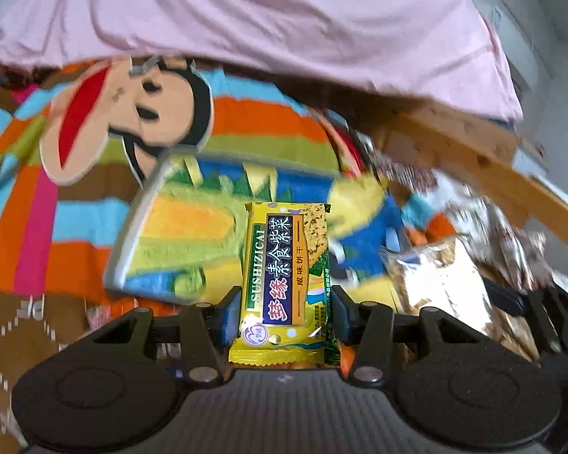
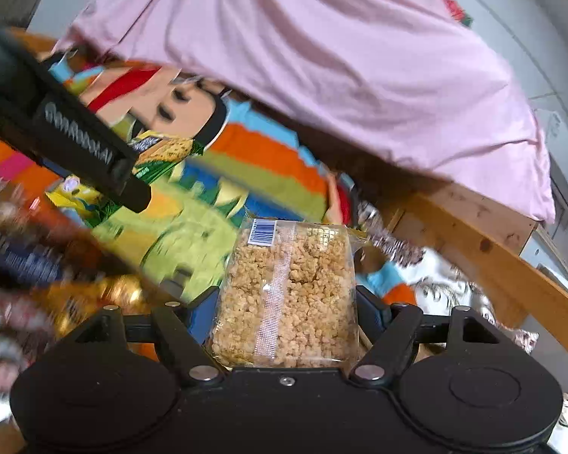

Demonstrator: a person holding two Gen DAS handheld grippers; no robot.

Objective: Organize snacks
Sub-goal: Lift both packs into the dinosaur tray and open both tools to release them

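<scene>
My left gripper (image 1: 286,312) is shut on a yellow seaweed-cracker packet (image 1: 287,276), which stands upright between the blue pads. Below it lies a flat tin tray (image 1: 170,234) with a bright cartoon print. My right gripper (image 2: 286,302) is shut on a clear packet of puffed-rice cake (image 2: 287,287) with a barcode at its top. In the right wrist view the left gripper's black body (image 2: 68,140) crosses the upper left, with the yellow packet (image 2: 79,196) beneath it. The rice-cake packet (image 1: 439,283) also shows at the right of the left wrist view.
A striped cloth with a cartoon monkey (image 1: 132,106) covers the surface. A pink cloth (image 2: 322,56) hangs behind. Silver snack wrappers (image 2: 450,291) lie at the right by a wooden frame (image 2: 492,249). Blurred gold and dark wrappers (image 2: 38,272) sit at the left.
</scene>
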